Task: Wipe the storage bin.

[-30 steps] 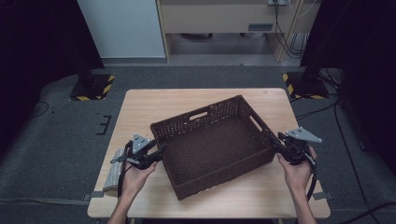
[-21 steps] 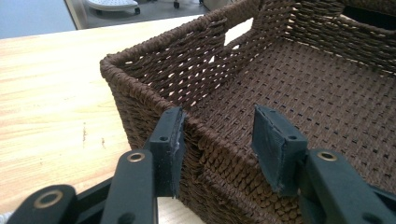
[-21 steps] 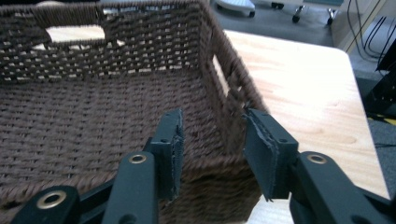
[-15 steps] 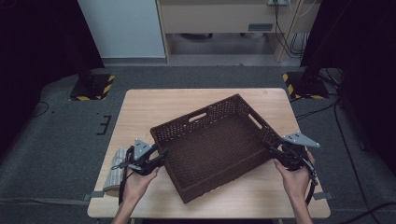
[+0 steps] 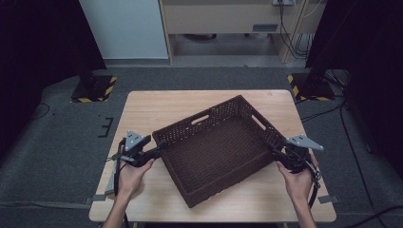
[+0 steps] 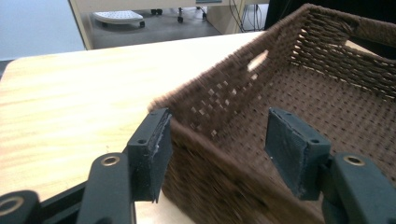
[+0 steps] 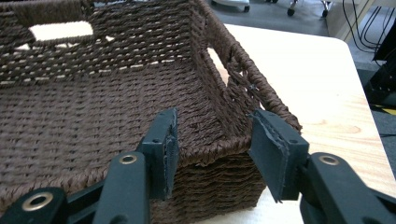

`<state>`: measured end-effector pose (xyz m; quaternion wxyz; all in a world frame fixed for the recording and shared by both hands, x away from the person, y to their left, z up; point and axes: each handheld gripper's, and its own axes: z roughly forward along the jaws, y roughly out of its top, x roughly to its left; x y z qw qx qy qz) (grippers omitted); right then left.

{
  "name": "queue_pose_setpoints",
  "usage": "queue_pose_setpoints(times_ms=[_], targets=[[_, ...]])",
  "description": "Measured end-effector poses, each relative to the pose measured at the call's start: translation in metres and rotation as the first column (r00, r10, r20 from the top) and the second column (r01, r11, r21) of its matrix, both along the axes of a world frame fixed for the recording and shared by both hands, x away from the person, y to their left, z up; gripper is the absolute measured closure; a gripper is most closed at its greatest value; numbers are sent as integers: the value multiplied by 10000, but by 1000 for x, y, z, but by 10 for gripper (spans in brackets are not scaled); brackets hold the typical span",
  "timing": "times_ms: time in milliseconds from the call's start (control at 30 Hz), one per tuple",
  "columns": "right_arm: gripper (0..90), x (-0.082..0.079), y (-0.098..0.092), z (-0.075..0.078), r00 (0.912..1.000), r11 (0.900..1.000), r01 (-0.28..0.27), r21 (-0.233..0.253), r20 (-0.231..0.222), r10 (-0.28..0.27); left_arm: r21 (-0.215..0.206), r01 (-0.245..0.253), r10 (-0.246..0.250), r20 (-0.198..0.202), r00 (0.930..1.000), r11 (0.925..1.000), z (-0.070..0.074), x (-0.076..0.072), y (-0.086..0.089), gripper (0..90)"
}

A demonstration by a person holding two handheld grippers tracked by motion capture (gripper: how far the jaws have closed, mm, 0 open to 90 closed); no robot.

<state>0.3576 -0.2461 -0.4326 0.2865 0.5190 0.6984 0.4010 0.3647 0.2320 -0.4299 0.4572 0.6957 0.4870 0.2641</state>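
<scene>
The left gripper (image 6: 212,149) has its jaws spread wide and straddles a corner of the brown woven basket (image 6: 299,98); the outer pad sits against or just beside the outside of the wall, while the inner pad hangs inside the basket, apart from the weave; so it is released, not clamped. In the high view this left gripper (image 5: 159,148) meets the basket's (image 5: 218,149) left corner, with the person's left hand (image 5: 129,173) behind it. The right gripper (image 7: 212,149) is likewise parted wide across the basket's (image 7: 93,102) near right corner; one pad lies inside, close to the rim, the other outside and a little off the wall; whether either pad touches I cannot tell. In the high view the right gripper (image 5: 274,152) sits at the basket's right corner, with the right hand (image 5: 297,178) behind it. The basket rests on the wooden table (image 5: 157,107), near its middle and towards the person; it is turned askew, its long axis running from near left to far right, its open top upward.
</scene>
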Motion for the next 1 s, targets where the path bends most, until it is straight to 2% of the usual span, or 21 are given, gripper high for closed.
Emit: queue_pose_setpoints(times_ms=[167, 233, 300, 367, 433, 500, 633, 767, 1000], targets=[[518, 9, 0, -1, 10000, 10000, 28, 27, 24, -28, 154, -213, 216, -239, 9995, 9997, -10, 20, 6, 378], [517, 12, 0, -3, 9999, 10000, 50, 23, 109, -50, 215, -284, 295, -500, 9983, 9994, -16, 25, 10, 388], [516, 14, 0, -3, 9998, 9999, 57, 97, 172, -59, -58, -226, 222, -556, 9982, 9997, -21, 28, 14, 422], [505, 13, 0, -3, 9997, 10000, -11, 41, 247, 10, -623, -89, 47, -675, 9977, 9980, -24, 28, 16, 462], [496, 11, 1, -1, 9997, 9999, -82, 62, 233, 80, -619, 87, -126, -643, 9978, 9980, -23, 26, 15, 540], [485, 9, 2, 1, 9995, 9999, -138, 54, 271, 136, -241, 110, -123, -553, 9984, 9997, -21, 23, 12, 580], [473, 4, 2, 6, 9987, 9997, -220, 50, 461, 217, -63, 87, -91, -563, 9984, 9999, -20, 16, 9, 582], [458, 1, 4, 8, 9986, 9994, -313, 114, 438, 307, -184, 168, -178, -574, 9982, 9997, -20, 3, 7, 574], [442, -1, 11, 3, 9983, 9981, -585, 182, -64, 586, -251, 326, -340, -587, 9977, 9992, -19, -15, 1, 559]])
